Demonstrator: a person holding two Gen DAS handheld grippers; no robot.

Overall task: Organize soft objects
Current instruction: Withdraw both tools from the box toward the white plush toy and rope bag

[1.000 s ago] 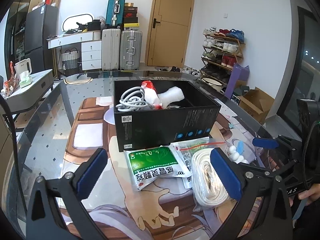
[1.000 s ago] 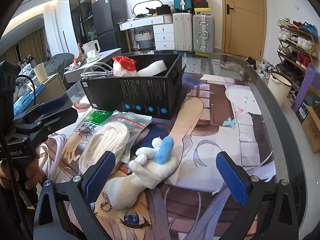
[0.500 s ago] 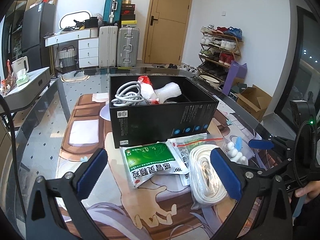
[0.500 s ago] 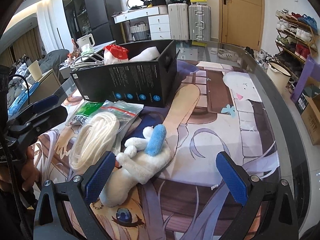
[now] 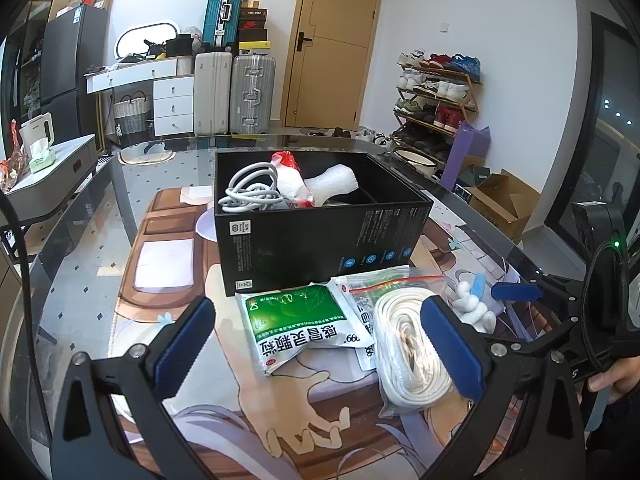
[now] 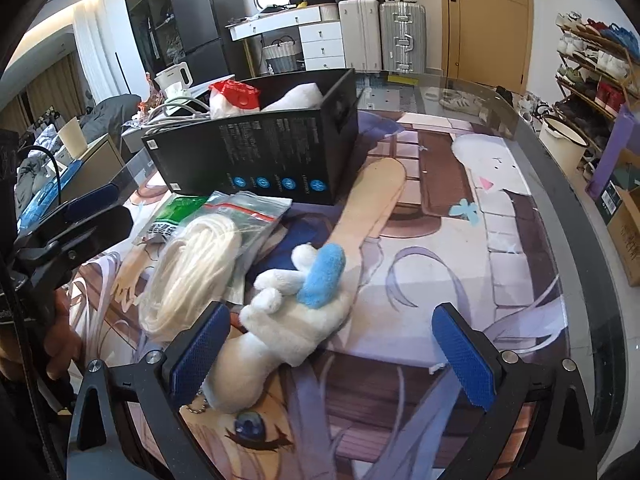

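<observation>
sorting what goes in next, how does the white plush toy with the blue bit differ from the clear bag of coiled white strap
The white plush toy with a blue piece lies bare on the mat; the clear bag of coiled white strap is sealed in plastic. The toy is fuzzy and lumpy with limbs; the strap is smooth, wound into a flat oval coil. The toy sits between the right gripper fingers; the bag lies left of them. Both are mostly white, soft, and outside the black box.

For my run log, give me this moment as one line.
left hand-held gripper: open over green packet | right hand-held gripper: open at plush toy | black box: partly filled
</observation>
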